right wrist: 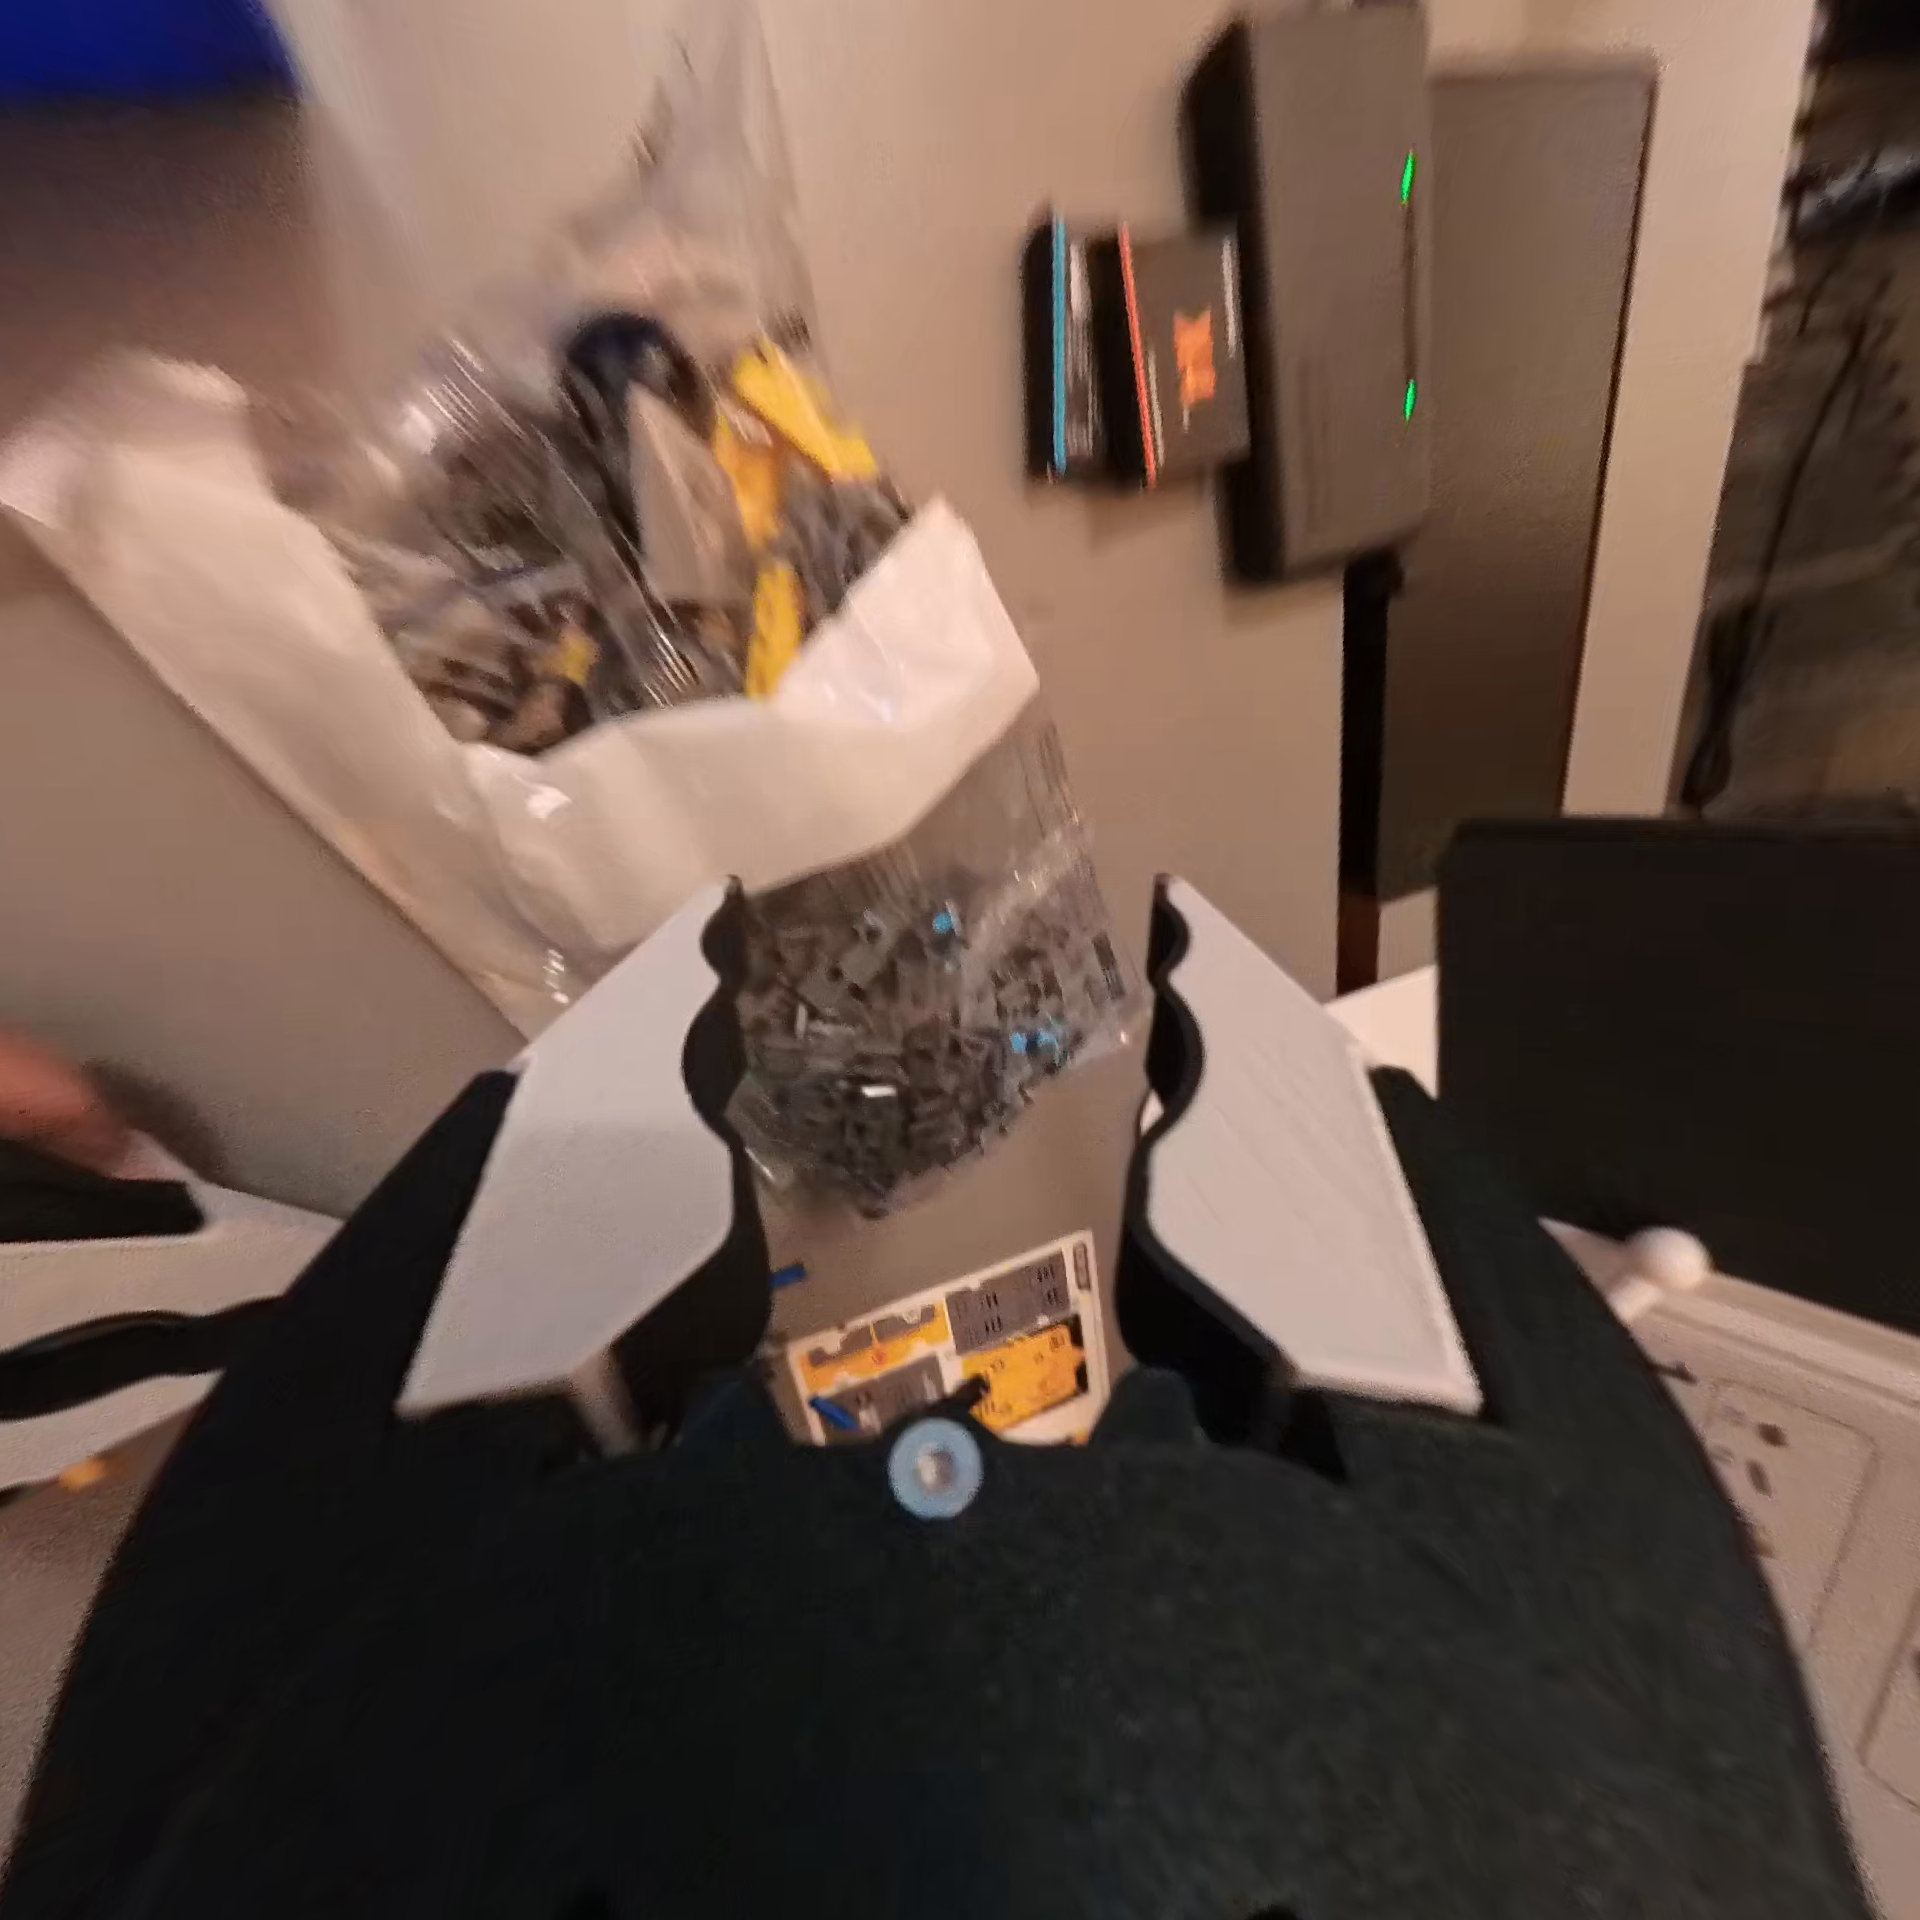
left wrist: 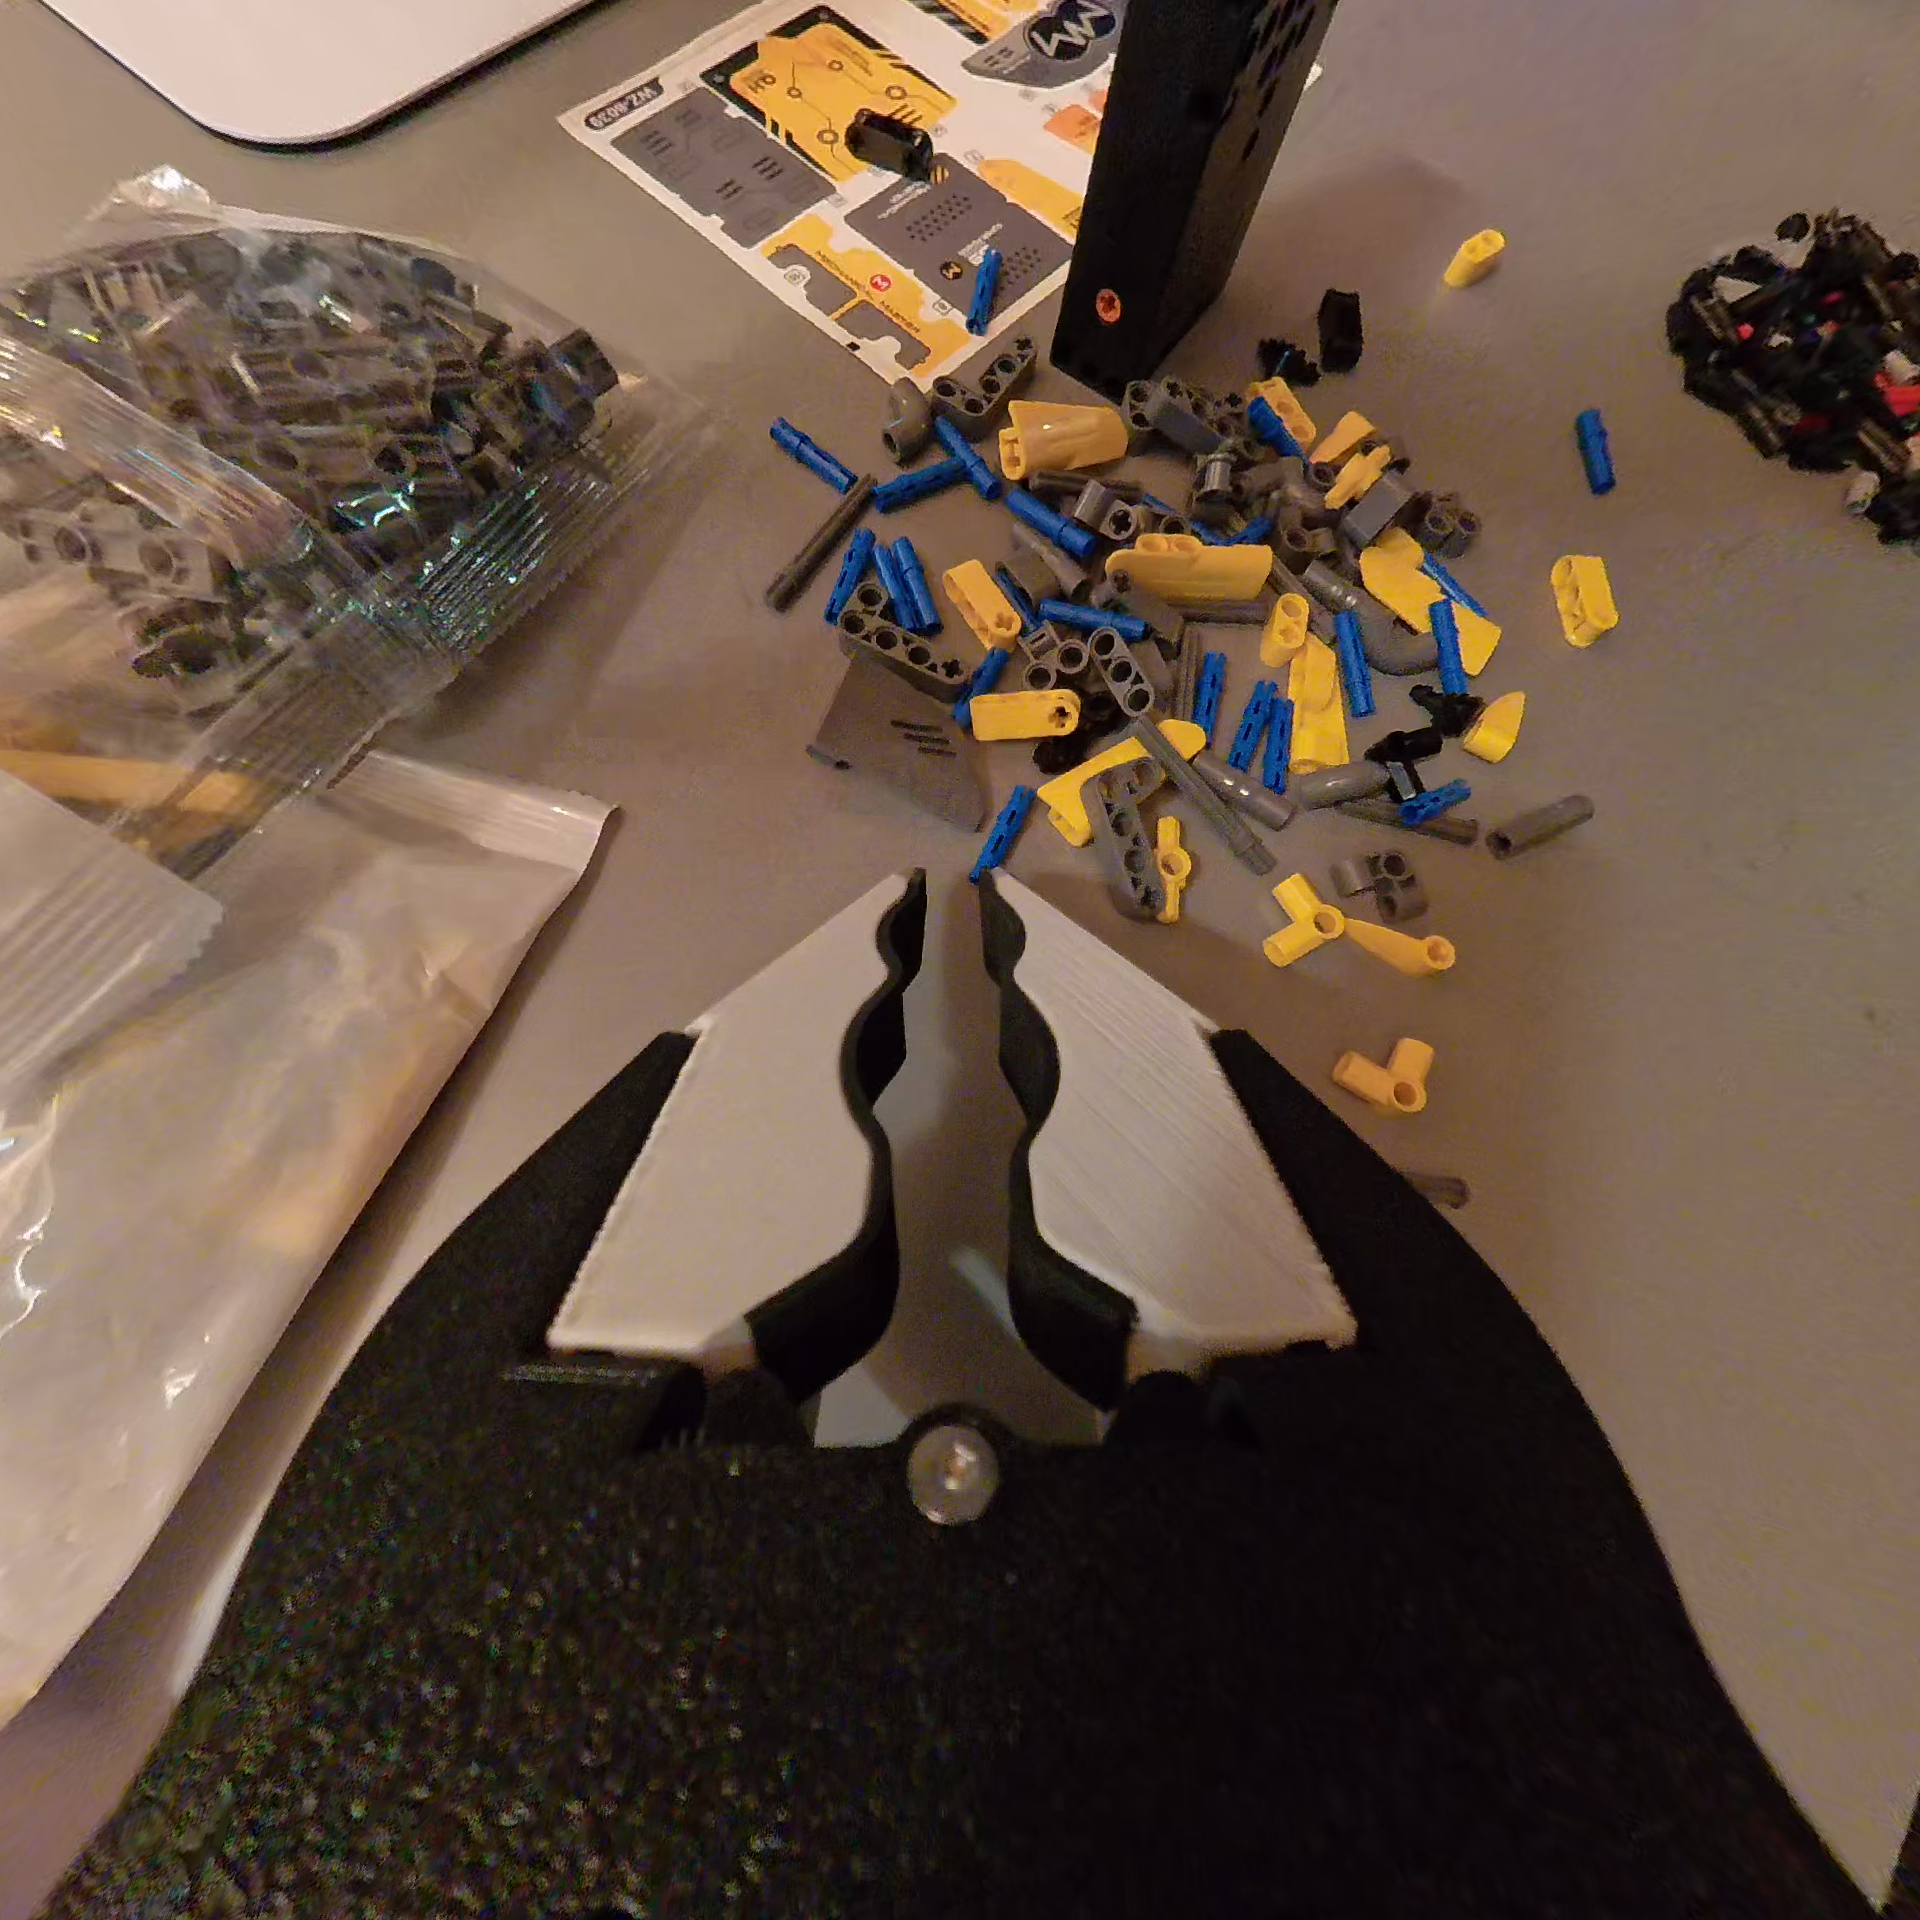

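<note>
My left gripper (left wrist: 951, 896) is shut and empty, low over the grey table (left wrist: 1662, 1143). Its tips are just short of a loose pile of blue, yellow and grey building pieces (left wrist: 1174, 623); a blue pin (left wrist: 1003, 831) lies nearest. My right gripper (right wrist: 948, 902) is open and empty, raised above the table in a blurred view. A clear bag of small grey pieces (right wrist: 935, 1049) shows between its fingers, farther off, and is not touched. A yellow and grey sticker sheet (right wrist: 966, 1340) lies below the gripper; it also shows in the left wrist view (left wrist: 831, 197).
Clear bags of grey pieces (left wrist: 281, 436) and a pale bag (left wrist: 208, 1195) lie left. A tall black slab with holes (left wrist: 1174, 187) stands behind the pile. A heap of black pieces (left wrist: 1808, 353) lies right. A white box holding bagged pieces (right wrist: 582, 582) and a black box (right wrist: 1683, 1060) stand ahead.
</note>
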Action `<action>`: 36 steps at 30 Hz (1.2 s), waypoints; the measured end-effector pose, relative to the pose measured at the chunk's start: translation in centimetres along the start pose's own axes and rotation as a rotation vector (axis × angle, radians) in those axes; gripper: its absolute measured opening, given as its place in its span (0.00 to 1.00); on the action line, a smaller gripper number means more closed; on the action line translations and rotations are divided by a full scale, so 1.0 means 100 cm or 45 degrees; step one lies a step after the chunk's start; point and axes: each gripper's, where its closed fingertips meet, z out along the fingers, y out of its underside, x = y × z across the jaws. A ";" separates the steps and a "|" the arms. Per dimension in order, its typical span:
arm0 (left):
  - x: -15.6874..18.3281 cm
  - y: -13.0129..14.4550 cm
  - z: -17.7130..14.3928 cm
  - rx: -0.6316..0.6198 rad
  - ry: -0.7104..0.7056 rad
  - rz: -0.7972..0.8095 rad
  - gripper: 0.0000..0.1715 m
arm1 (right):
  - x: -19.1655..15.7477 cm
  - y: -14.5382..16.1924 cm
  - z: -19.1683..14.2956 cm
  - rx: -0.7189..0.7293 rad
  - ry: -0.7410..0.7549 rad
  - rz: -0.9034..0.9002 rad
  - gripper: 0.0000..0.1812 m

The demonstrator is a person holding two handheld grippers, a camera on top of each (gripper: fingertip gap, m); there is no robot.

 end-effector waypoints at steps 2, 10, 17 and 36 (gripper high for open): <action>-0.001 0.002 0.001 -0.011 -0.004 -0.001 0.05 | -0.003 0.020 0.016 -0.086 -0.024 -0.015 0.49; -0.001 0.006 0.003 -0.041 -0.009 0.006 0.05 | -0.047 0.031 0.045 -0.198 -0.332 -0.122 0.44; 0.003 0.004 0.003 -0.033 0.010 0.019 0.05 | -0.026 0.008 0.003 -0.100 -0.260 -0.064 0.00; 0.009 -0.001 0.001 -0.001 0.033 0.062 0.05 | -0.023 -0.054 -0.022 0.091 -0.134 -0.073 0.21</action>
